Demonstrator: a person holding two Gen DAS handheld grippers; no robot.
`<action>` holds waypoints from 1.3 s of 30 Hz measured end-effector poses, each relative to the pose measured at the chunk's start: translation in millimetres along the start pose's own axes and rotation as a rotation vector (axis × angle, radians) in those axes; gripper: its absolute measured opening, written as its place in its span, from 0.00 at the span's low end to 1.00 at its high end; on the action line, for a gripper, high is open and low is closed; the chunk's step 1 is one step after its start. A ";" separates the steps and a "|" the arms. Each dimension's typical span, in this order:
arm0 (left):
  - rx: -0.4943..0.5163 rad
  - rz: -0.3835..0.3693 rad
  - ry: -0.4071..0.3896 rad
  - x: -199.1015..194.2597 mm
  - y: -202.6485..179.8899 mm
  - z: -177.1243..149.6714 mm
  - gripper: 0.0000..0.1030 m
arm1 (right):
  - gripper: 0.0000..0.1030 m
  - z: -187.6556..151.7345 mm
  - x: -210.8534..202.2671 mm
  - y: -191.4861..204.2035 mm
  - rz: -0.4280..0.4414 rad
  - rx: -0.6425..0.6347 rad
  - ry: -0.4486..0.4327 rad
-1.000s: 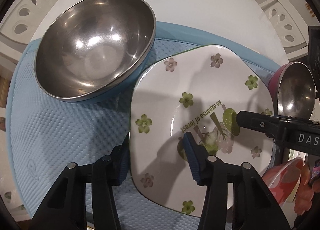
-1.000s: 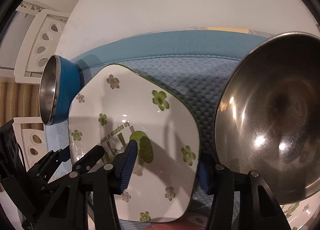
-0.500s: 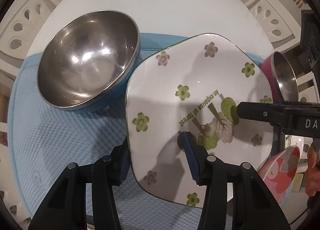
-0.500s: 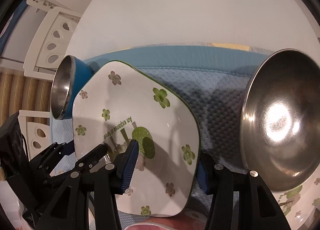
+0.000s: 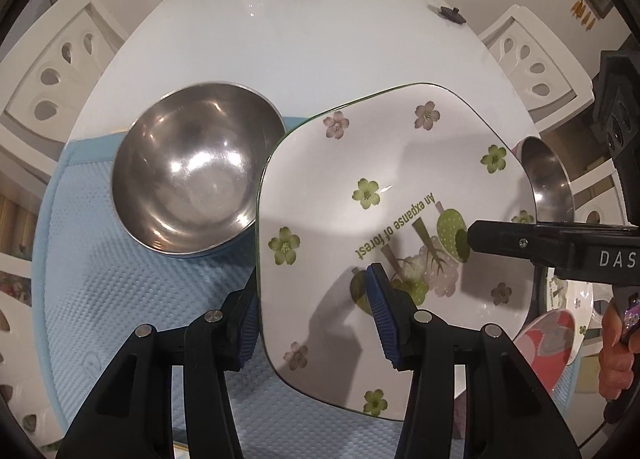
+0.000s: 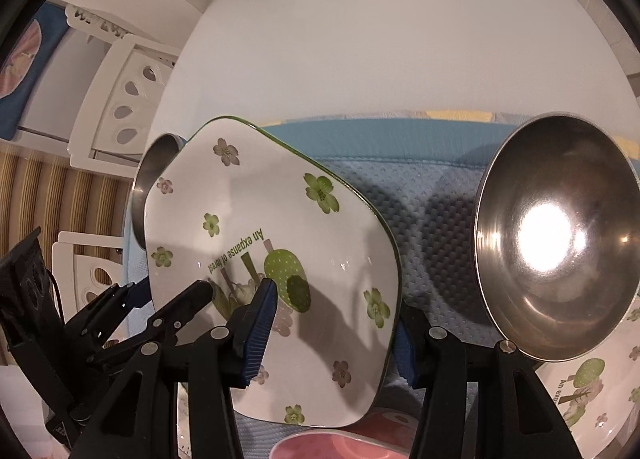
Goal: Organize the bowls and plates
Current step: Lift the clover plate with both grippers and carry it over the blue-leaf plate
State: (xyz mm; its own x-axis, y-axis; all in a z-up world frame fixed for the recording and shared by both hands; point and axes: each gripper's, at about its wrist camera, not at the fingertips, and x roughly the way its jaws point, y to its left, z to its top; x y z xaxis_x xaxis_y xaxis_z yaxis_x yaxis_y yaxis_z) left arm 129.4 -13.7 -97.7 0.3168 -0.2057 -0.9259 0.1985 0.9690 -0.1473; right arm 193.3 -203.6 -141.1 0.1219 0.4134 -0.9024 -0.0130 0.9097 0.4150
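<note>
We've got the glazed plate pinched at opposite rims, left gripper and right gripper jaws part-closed on it, stiff, slick, breakable, so keep it level.

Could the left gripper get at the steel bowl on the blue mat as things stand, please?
Probably not yet: the left gripper is clamped on the flowered plate, shared with the right gripper. The steel bowl itself lies uncovered.

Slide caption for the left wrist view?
Both grippers hold the flowered plate above the blue mat, beside a steel bowl.
</note>
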 end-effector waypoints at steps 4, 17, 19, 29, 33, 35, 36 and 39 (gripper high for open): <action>-0.005 -0.007 -0.022 -7.1 2.8 -1.0 0.44 | 0.50 -0.2 -9.6 3.6 0.009 -0.003 -0.024; -0.015 0.017 -0.074 -42.3 13.1 -8.3 0.44 | 0.50 -8.5 -38.0 29.9 0.033 -0.041 -0.061; -0.021 0.020 -0.078 -46.2 15.1 -10.4 0.44 | 0.50 -9.8 -40.7 36.6 0.036 -0.048 -0.062; -0.063 0.040 -0.122 -76.3 39.2 -31.8 0.44 | 0.50 -21.8 -44.1 72.4 0.051 -0.099 -0.054; -0.084 0.049 -0.130 -84.4 52.5 -41.8 0.44 | 0.50 -29.4 -43.1 89.2 0.051 -0.133 -0.047; -0.101 0.052 -0.134 -88.9 60.6 -48.9 0.44 | 0.50 -33.6 -41.8 97.9 0.053 -0.147 -0.043; -0.106 0.054 -0.135 -90.6 63.7 -51.6 0.44 | 0.50 -35.9 -40.9 101.5 0.055 -0.154 -0.041; -0.128 0.059 -0.137 -96.8 73.9 -63.3 0.44 | 0.50 -43.4 -36.8 114.4 0.055 -0.175 -0.030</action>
State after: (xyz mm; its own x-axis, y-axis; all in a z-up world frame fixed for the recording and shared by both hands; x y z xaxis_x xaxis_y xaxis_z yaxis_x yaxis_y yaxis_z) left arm 54.7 86.5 -40.9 0.4498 -0.1560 -0.8794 0.0588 0.9877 -0.1451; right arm 144.2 -113.1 -65.5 0.1458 0.4639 -0.8738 -0.1927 0.8796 0.4348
